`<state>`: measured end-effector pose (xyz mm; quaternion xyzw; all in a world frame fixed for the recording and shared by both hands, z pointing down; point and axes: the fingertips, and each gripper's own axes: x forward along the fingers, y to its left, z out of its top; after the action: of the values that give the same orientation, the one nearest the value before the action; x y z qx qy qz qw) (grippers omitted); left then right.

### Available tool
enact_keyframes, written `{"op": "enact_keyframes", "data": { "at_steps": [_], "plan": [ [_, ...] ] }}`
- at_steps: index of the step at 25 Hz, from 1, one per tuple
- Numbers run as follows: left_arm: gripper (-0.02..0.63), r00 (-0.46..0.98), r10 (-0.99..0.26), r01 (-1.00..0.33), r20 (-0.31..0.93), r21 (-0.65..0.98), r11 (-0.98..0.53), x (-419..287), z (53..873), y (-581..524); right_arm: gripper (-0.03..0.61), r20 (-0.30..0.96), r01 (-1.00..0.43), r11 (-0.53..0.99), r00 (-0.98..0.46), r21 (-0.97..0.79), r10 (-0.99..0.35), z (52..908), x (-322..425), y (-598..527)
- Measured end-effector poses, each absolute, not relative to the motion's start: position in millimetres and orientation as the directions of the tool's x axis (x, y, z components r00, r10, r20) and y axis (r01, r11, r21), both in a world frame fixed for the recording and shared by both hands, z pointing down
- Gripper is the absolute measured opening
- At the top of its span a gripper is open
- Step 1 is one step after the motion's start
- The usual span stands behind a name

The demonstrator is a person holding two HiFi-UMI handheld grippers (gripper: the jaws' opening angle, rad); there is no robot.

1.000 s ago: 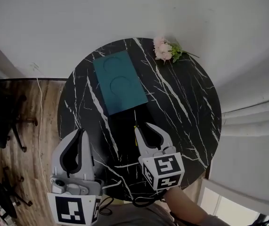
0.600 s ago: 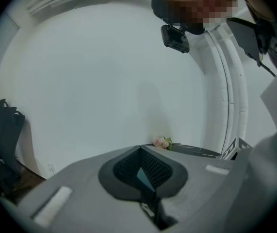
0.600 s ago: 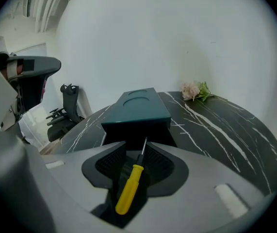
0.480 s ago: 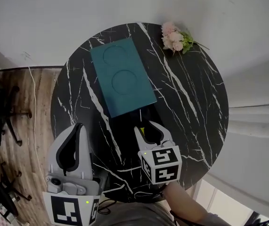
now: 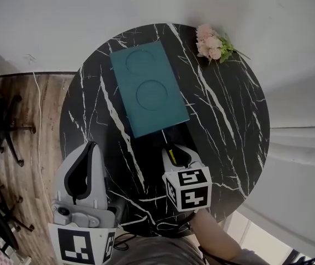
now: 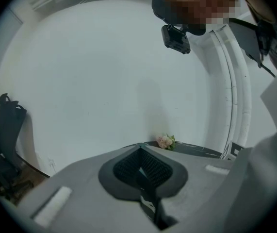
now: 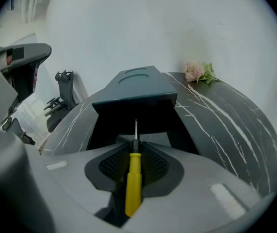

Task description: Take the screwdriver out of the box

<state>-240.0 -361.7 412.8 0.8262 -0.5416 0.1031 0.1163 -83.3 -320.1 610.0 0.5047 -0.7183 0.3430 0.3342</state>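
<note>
Clamping screwdriver [image 7: 133, 181] — right hand-held gripper [image 7: 136, 147] — near box [image 7: 134, 87]

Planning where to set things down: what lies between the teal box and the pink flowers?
Nothing: in the head view only bare black marble table separates the teal box from the pink flowers.

- screwdriver [image 7: 133, 178] — yellow handle, thin steel shaft, clamped lengthwise in the right gripper [image 7: 135, 147], lower centre, tip toward the box
- box [image 5: 149, 88] — teal, two round recesses on top, upper centre, dark open end facing the tip
</note>
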Motion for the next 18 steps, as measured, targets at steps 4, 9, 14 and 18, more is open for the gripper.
{"op": "enact_keyframes", "data": {
  "at_steps": [4, 9, 14, 18],
  "plan": [
    [0.002, 0.386, -0.876, -0.922, 0.291, 0.076, -0.381, -242, 413, -362, 0.095, 0.815, -0.956, 0.253, -0.264, -0.15, -0.516, 607, -81, -320],
    [0.002, 0.392, -0.876, -0.919, 0.279, 0.073, -0.388, -238, 406, -361, 0.095, 0.77, -0.954, 0.266, -0.274, -0.14, -0.576, 584, -83, -324],
    [0.0, 0.403, -0.889, -0.913, 0.216, 0.032, -0.407, -221, 366, -332, 0.095, 0.639, -0.943, 0.3, -0.32, -0.145, -0.699, 519, -82, -320],
    [0.0, 0.398, -0.9, -0.915, 0.18, 0.008, -0.403, -210, 343, -312, 0.095, 0.539, -0.937, 0.319, -0.346, -0.146, -0.768, 463, -76, -315]
  ]
}}
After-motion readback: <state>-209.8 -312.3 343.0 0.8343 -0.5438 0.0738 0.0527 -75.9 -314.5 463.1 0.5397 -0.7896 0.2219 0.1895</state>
